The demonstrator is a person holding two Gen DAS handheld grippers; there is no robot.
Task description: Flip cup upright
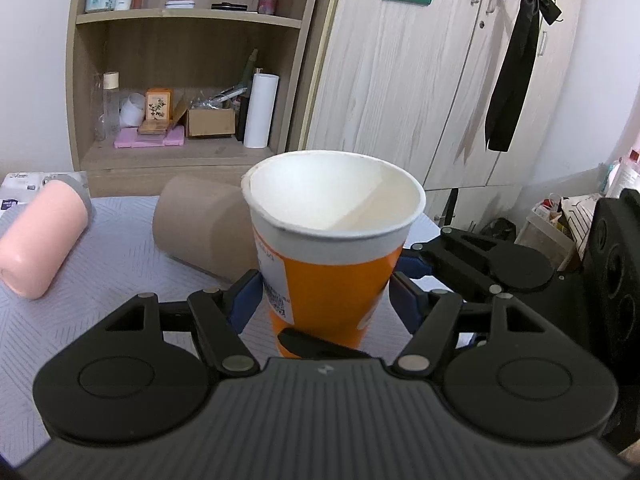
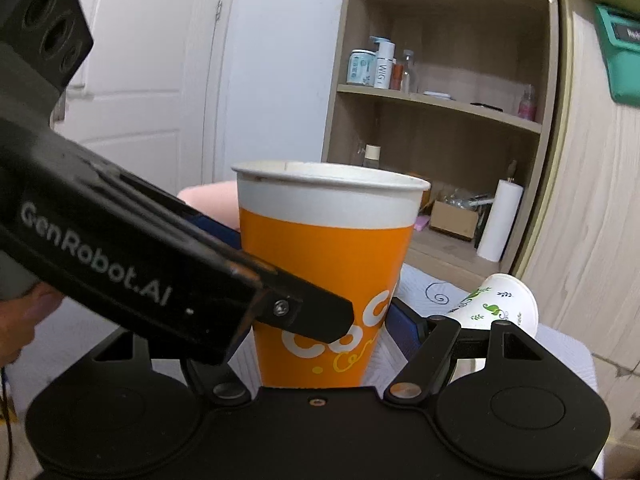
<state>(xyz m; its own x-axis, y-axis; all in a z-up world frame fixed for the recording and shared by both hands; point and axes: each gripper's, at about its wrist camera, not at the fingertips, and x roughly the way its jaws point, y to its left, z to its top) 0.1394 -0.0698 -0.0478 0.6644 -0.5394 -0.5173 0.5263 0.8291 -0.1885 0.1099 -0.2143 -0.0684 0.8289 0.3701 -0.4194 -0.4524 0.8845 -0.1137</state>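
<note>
- The orange paper cup [image 1: 332,248] stands mouth-up between the pads of the left tool [image 1: 326,300], just ahead of its body.
- Left tool pinches the cup low on its wall; the right tool [image 2: 320,320] also brackets it, though whether its pads press is hard to tell.
- To finish well, I would settle the base flat on the desk [image 1: 100,280], then spread one tool at a time.
- Squeezing hard risks denting the paper wall.
- A brown cup [image 1: 196,228] lies on its side just beyond the left tool.

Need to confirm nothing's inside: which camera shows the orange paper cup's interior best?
Left wrist view: it looks down into the orange paper cup, open mouth up, white inside visible and empty. The right wrist view shows the cup side-on, only rim and outer wall.
</note>
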